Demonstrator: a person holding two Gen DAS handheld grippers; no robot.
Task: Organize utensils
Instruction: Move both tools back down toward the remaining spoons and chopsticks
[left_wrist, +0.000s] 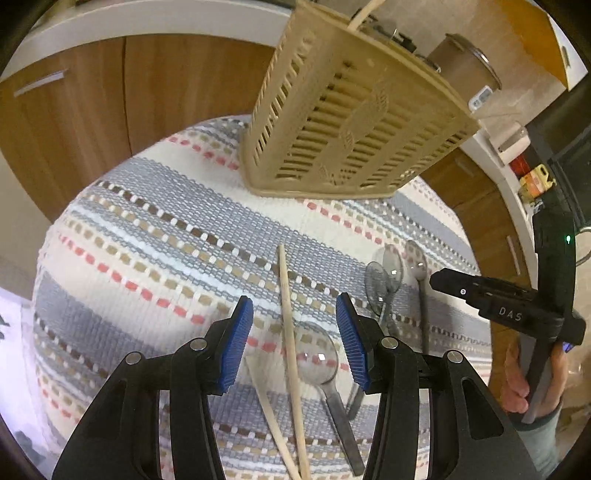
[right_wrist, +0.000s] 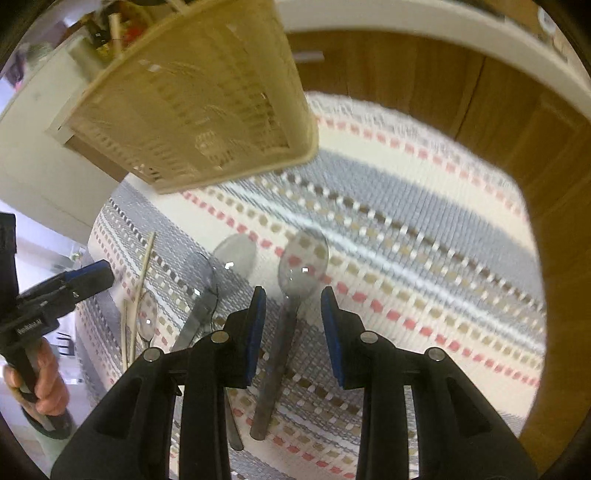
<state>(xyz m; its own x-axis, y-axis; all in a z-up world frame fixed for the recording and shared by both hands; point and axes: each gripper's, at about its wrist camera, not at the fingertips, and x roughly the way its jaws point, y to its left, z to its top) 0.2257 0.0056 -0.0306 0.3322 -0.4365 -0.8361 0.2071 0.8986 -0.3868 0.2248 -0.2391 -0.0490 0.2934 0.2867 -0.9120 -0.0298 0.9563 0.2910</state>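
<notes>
stainless steel spoons and pale wooden chopsticks lie loose on a striped woven mat (left_wrist: 155, 236); these are the utensils to be organized. in the left wrist view, one long chopstick (left_wrist: 290, 332) runs up the middle of the frame, with a second chopstick (left_wrist: 267, 402) crossing near its lower end. a large spoon (left_wrist: 320, 356) lies just beside them, bowl up. further right, two smaller spoons (left_wrist: 384, 275) overlap at the bowls, and a dark-handled spoon (left_wrist: 419, 266) lies beside those.

the beige slotted utensil holder (left_wrist: 347, 122) stands at the far edge of the mat, upright, with one stick-like handle already protruding from its top. judgement: this is the destination, and most items are not yet in it.

the left gripper (left_wrist: 293, 339) hangs over the long chopstick with its blue pads parted to a moderate gap, nothing pressed between them. the chopstick passes through the gap as seen from above; contact cannot be confirmed. the pads straddle the shaft across its width, which suits a pinch on a thin rod.

the right gripper (right_wrist: 293, 334) is set to a narrower gap and holds nothing. in the right wrist view, the dark-handled spoon (right_wrist: 291, 295) lies lengthwise between its pads, so the pads would close on the slim neck, not the wide bowl.

each gripper is carried by a person's hand, visible at the edge of the opposite view. wooden cabinet fronts (left_wrist: 74, 122) surround the mat.

judgement: both grippers are positioned for a pick; the crossed chopsticks may shift when one is lifted.
</notes>
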